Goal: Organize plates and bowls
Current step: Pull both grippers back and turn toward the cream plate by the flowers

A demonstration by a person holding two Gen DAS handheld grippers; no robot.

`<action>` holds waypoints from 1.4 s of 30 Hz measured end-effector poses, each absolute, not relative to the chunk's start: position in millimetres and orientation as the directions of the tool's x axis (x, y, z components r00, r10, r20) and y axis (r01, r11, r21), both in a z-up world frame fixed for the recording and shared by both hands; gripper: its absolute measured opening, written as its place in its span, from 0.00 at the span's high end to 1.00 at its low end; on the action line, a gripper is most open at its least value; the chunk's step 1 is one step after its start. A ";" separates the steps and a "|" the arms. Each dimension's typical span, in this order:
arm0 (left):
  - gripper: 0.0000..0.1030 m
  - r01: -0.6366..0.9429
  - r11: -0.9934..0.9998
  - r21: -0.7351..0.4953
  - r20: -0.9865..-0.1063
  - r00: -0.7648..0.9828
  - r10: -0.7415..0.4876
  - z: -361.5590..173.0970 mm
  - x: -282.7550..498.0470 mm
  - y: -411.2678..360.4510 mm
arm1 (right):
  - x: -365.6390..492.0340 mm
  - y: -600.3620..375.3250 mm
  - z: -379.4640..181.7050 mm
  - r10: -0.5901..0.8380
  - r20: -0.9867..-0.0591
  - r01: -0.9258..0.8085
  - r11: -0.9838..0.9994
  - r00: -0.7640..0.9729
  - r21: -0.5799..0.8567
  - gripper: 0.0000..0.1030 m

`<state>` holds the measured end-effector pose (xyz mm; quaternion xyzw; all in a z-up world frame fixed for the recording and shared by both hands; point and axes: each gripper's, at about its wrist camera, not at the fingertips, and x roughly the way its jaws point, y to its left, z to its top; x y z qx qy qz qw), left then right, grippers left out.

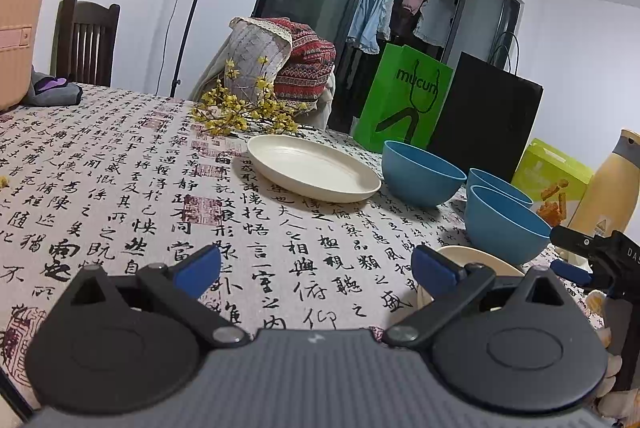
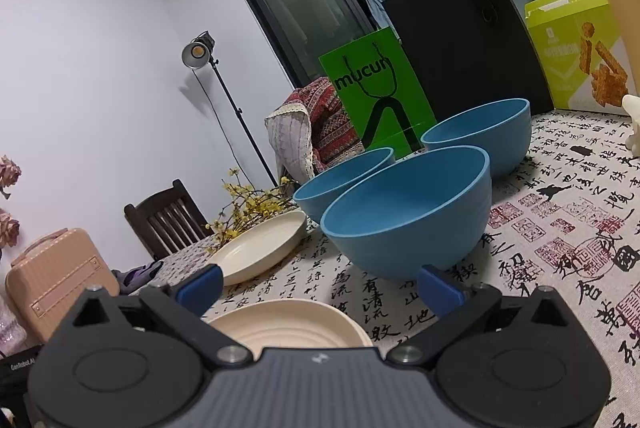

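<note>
Claw, left (image 1: 316, 270): released, blue pads spread wide, nothing between them, held low over the tabletop (image 1: 120, 167) with its calligraphy-print cloth. Claw, right (image 2: 318, 282): likewise released and empty, pads set wide apart over the far rim of the near cream plate (image 2: 292, 322); contact with the plate cannot be told.

Near cream plate: flat on the cloth directly below the right claw, just in front of the nearest blue bowl (image 2: 408, 211). In the left wrist view, partly hidden behind the left claw's right pad, touching or just beside that bowl.

Second cream plate (image 1: 312, 167): flat on the cloth, farther back and left, apart from the near plate, just beside the left blue bowl (image 1: 422, 173).

Blue bowls: three, all upright, unstacked, clustered close together. Nearest bowl in front; left blue bowl behind it toward the second plate; third blue bowl (image 2: 480, 139) behind on the right.

Surroundings: yellow flower sprig (image 1: 236, 107) lying on the cloth behind the second plate. Green paper bag (image 1: 404, 95) and black bag (image 1: 484, 119) standing behind the bowls. Lime-green snack box (image 2: 576, 47) and yellow bottle (image 1: 608, 187) at the right edge. Pink suitcase (image 2: 56, 280), dark wooden chair (image 1: 86, 39), lamp stand (image 2: 224, 95) at the left.
</note>
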<state>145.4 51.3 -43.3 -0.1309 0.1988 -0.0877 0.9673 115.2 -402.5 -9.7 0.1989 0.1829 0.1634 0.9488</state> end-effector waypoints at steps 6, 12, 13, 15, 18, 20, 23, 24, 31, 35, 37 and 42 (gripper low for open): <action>0.00 0.114 0.954 -0.278 -0.362 0.907 -0.215 -43.0 144.6 49.3 | 117.5 -398.8 -9.8 0.382 -0.304 -0.235 0.875 0.873 0.423 0.00; 0.00 0.093 0.961 -0.261 -0.359 0.915 -0.186 -42.8 143.4 46.7 | 117.6 -395.3 -9.0 0.384 -0.314 -0.242 0.880 0.868 0.408 0.00; 0.00 0.088 0.962 -0.257 -0.361 0.915 -0.180 -42.8 143.8 46.1 | 118.2 -394.8 -9.1 0.384 -0.317 -0.241 0.881 0.867 0.408 0.00; 0.00 0.078 0.965 -0.250 -0.365 0.916 -0.169 -43.0 144.3 45.7 | 119.1 -394.5 -9.5 0.381 -0.324 -0.236 0.882 0.866 0.408 0.00; 0.00 0.071 0.965 -0.254 -0.374 0.912 -0.166 -43.7 145.6 46.8 | 120.5 -393.3 -10.0 0.380 -0.334 -0.233 0.884 0.862 0.405 0.00; 0.00 0.055 0.965 -0.256 -0.390 0.907 -0.156 -44.7 148.9 47.4 | 121.3 -392.5 -10.5 0.379 -0.342 -0.231 0.886 0.860 0.402 0.00; 0.00 0.043 0.964 -0.263 -0.407 0.901 -0.152 -45.8 152.4 48.9 | 121.5 -392.4 -10.8 0.380 -0.346 -0.230 0.886 0.858 0.402 0.00; 0.00 0.043 0.964 -0.264 -0.410 0.900 -0.152 -46.1 152.9 49.0 | 121.6 -392.3 -10.9 0.377 -0.348 -0.227 0.887 0.858 0.402 0.00; 0.00 0.056 0.969 -0.242 -0.420 0.894 -0.156 -46.7 154.8 44.0 | 124.4 -391.1 -11.6 0.374 -0.365 -0.219 0.890 0.853 0.400 0.00; 0.00 0.047 0.968 -0.248 -0.415 0.897 -0.150 -46.9 153.7 45.7 | 124.4 -390.3 -11.4 0.377 -0.364 -0.224 0.890 0.851 0.397 0.00; 0.00 0.044 0.968 -0.246 -0.410 0.901 -0.145 -46.5 152.4 45.3 | 124.5 -389.6 -11.0 0.379 -0.362 -0.229 0.890 0.851 0.394 0.00; 0.00 0.052 0.971 -0.235 -0.406 0.902 -0.146 -43.0 150.1 44.7 | 121.6 -385.9 -8.0 0.369 -0.359 -0.237 0.902 0.857 0.362 0.00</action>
